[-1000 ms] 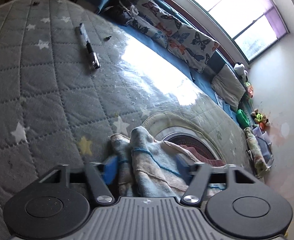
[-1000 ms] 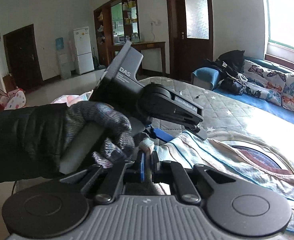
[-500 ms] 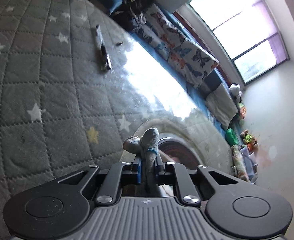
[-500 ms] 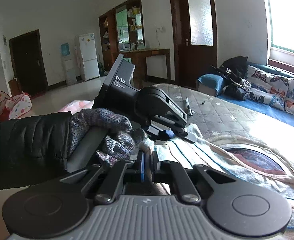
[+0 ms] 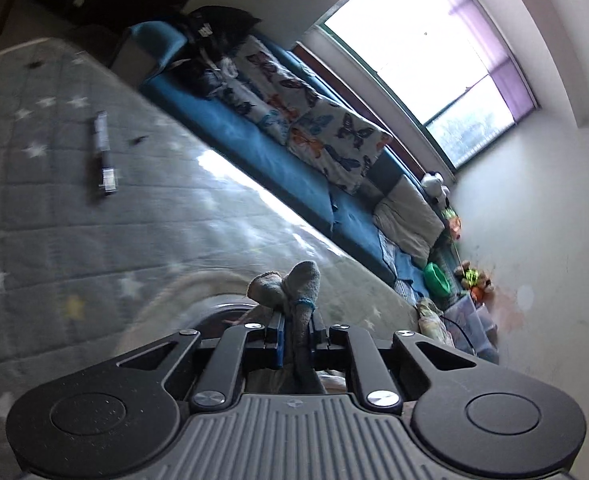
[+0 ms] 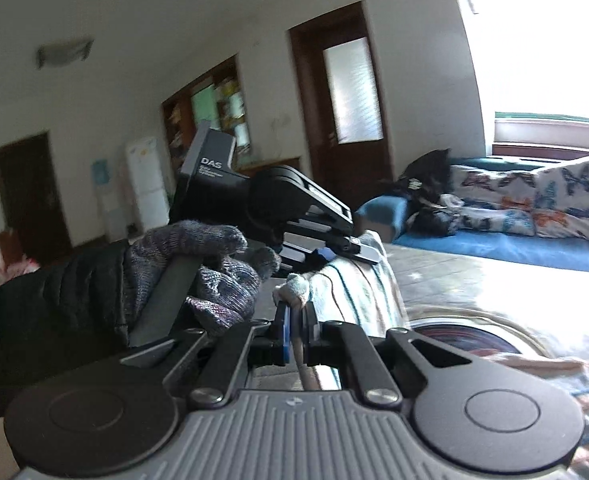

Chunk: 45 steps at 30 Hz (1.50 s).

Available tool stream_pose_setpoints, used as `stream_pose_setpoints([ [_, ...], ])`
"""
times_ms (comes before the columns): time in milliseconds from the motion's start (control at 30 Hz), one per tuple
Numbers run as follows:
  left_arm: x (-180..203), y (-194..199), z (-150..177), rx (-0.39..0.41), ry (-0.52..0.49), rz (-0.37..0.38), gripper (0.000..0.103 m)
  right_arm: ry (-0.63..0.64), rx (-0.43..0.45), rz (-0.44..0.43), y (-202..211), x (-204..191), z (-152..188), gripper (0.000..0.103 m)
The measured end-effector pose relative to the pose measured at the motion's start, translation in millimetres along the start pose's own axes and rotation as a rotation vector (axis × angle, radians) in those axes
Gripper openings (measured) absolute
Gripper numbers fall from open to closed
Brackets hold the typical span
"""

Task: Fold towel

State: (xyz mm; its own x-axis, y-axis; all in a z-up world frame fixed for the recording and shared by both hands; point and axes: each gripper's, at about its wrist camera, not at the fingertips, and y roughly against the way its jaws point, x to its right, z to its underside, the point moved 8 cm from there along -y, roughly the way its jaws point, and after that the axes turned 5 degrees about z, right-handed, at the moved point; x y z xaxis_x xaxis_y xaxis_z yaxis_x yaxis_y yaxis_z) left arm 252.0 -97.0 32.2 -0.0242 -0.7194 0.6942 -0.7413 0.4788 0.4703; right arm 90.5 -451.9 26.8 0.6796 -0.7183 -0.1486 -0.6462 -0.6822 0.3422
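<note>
Left gripper (image 5: 297,334): fingers pressed together on a bunched corner of the towel (image 5: 290,284), a grey-white nub with a blue stitch line poking out past the tips. Right gripper (image 6: 296,330): fingers likewise clamped on a thin fold of the same towel, small white tuft sticking up just above the tips.

Towel: striped, pale with teal lines, stretched between the two grippers and held up off the bed; in the right wrist view the rest drapes down toward the lower right. Both corners sit close together, left gripper just ahead of the right one.

Gloved hand (image 6: 210,268) in grey knit, black sleeve (image 6: 50,300), wraps the left gripper's handle.

Below: grey quilted mattress (image 5: 54,184) with white stars and a round printed patch under the grippers. A dark pen-like object (image 5: 103,156) lies on it, well apart from the towel. Beyond the mattress, a blue sofa (image 5: 278,160) with butterfly cushions (image 5: 334,144) under a bright window (image 5: 426,60). Motion blur in both views.
</note>
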Motion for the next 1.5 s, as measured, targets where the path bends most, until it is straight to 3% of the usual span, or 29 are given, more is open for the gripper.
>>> stream_pose_setpoints([
  [333,85,-85,48,-0.087,-0.136,-0.038,0.012,-0.198,0.064,0.155,44,117,18,0.005],
  [533,106,-136,88,-0.165,-0.207,-0.069,0.012,-0.311,0.064,0.239,62,184,44,0.005],
  [767,125,-184,129,-0.244,-0.272,-0.091,0.012,-0.425,0.035,0.300,82,232,87,0.005],
  [1067,128,-199,141,-0.270,-0.286,-0.075,0.013,-0.397,-0.004,0.339,100,253,94,0.019],
  [1300,134,-195,144,-0.281,-0.296,-0.009,0.028,-0.349,-0.008,0.364,114,253,75,0.032],
  [1500,133,-173,137,-0.259,-0.303,0.031,0.043,-0.298,-0.074,0.355,95,257,66,0.034],
])
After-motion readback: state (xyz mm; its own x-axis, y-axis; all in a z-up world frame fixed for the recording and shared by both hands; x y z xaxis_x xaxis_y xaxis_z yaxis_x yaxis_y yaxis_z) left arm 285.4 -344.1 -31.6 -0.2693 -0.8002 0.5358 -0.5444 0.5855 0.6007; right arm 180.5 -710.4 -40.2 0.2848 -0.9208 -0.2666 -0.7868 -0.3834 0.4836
